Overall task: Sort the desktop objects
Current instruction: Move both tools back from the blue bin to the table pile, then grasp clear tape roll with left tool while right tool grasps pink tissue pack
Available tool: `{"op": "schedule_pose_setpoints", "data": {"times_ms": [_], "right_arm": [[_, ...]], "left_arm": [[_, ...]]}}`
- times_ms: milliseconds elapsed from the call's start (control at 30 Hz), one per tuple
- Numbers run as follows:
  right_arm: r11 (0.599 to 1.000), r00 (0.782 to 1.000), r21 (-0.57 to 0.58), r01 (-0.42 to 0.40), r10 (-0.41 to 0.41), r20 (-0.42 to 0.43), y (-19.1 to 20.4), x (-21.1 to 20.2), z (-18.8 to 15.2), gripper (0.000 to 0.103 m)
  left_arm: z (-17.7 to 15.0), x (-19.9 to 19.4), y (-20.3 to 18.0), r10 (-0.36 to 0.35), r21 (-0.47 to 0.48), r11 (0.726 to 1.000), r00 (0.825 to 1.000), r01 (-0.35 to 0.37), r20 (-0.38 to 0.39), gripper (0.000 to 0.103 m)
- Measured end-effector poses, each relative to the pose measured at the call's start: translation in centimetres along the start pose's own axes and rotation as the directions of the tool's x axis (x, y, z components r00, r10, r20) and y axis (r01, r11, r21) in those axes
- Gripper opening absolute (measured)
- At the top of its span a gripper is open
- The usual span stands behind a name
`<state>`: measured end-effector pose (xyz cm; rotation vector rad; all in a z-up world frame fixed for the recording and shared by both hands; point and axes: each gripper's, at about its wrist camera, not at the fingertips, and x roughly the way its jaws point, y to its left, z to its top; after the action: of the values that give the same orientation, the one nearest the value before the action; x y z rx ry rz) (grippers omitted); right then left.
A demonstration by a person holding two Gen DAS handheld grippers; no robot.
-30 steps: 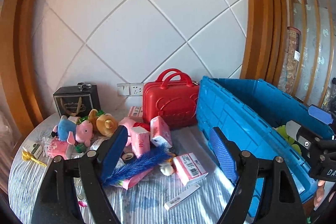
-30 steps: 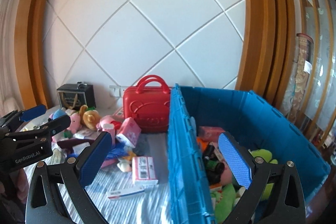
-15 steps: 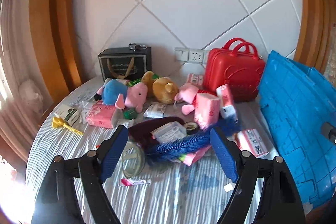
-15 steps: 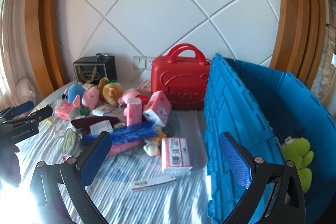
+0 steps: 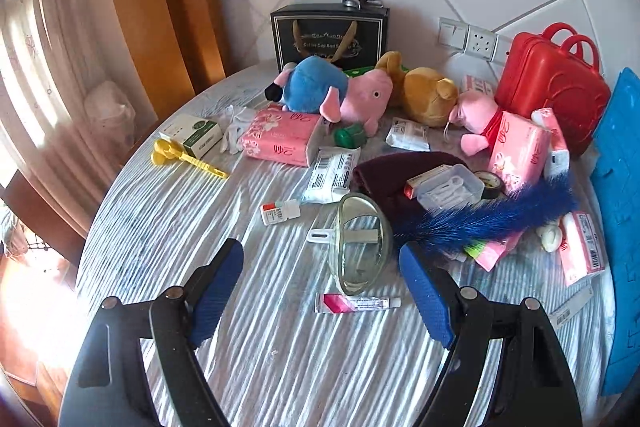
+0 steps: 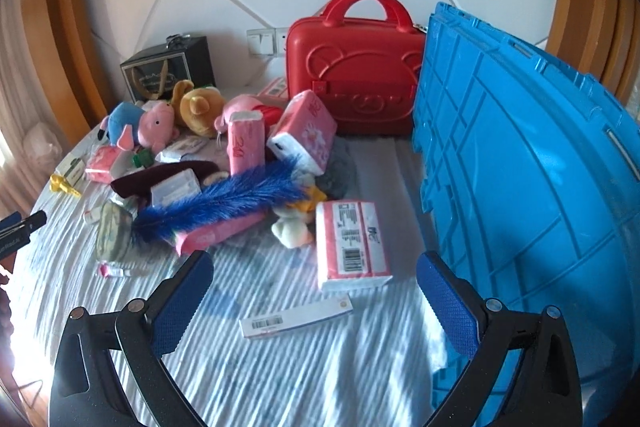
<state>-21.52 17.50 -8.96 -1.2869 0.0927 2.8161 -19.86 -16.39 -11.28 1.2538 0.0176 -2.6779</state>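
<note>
Left gripper (image 5: 322,285) jaws stood wide apart, gripping nothing, above striped table (image 5: 280,367). Clear glass bowl on its side (image 5: 360,243) lay just ahead between jaws; small pink-white tube (image 5: 356,303) between jaws, nearer.

Right gripper (image 6: 314,297) jaws likewise wide, empty. Flat white barcoded box (image 6: 296,317) lay between jaws; pink tissue pack (image 6: 350,245) just beyond; blue plastic crate (image 6: 532,187) beside right jaw.

Both wrist views tilt down over the cluttered worktop (image 5: 256,379); left faces the toys, right nearer the blue crate (image 6: 528,187), sharing the blue feather duster (image 5: 488,219)
</note>
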Motion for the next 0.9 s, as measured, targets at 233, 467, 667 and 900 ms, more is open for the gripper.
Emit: {"op": "schedule_pose_setpoints", "data": {"times_ms": [233,467,667,900], "right_arm": [[1.000,0.995,0.006,0.019,-0.019,-0.094,-0.8,4.3,-0.3,0.103],[0.999,0.980,0.030,0.045,-0.038,-0.195,-1.7,9.8,-0.6,0.103],[0.995,0.958,0.052,0.083,-0.065,-0.280,-2.7,15.3,-0.9,0.103],[0.985,0.931,0.070,0.156,-0.122,-0.345,-4.8,19.9,-0.8,0.103]], "left_arm": [[-0.2,4.9,-1.0,-0.024,0.012,1.000,0.995,0.025,-0.097,0.080],[-0.6,10.7,-2.8,-0.036,0.049,0.998,0.977,0.047,-0.211,0.080],[-0.6,14.5,-3.2,-0.046,0.042,0.997,0.955,0.061,-0.292,0.080],[-0.5,17.0,-4.3,-0.036,0.053,0.997,0.939,0.057,-0.343,0.080]]}}
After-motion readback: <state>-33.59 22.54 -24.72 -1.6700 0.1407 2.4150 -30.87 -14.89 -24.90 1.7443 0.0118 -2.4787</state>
